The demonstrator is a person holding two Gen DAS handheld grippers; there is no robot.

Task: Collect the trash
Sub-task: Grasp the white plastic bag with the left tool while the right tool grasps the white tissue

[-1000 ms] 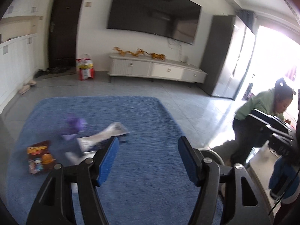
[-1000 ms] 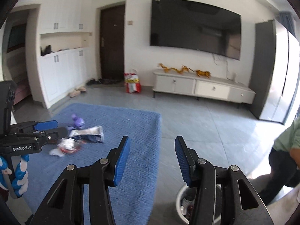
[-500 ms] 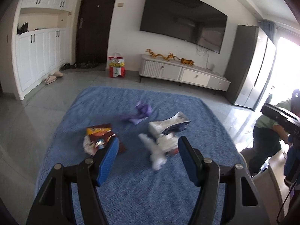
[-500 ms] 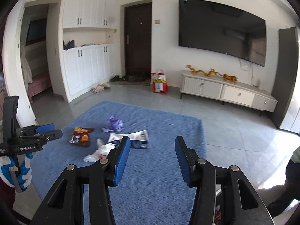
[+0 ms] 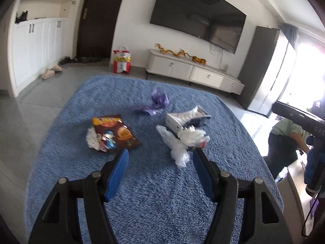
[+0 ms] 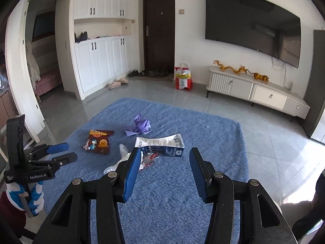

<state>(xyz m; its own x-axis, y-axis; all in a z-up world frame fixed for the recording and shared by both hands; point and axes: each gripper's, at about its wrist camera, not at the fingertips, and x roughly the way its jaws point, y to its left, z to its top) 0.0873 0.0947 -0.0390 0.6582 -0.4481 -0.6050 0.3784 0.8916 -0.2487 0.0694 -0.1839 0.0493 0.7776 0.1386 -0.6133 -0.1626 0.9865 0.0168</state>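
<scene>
1. Approach step: left gripper and right gripper both spread, empty, aimed down at the blue rug.
2. Trash mid-rug: snack bag, purple wrapper, flattened carton, white plastic.
3. Next, probably: descend, clamp nearest piece.
4. Bin unseen; red scrap under plastic unclear.

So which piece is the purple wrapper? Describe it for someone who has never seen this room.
Start at the blue rug. Litter lies in a loose cluster on it, and the purple wrapper is the crumpled piece farthest from the grippers, towards the TV wall. It is the only purple item.
</scene>
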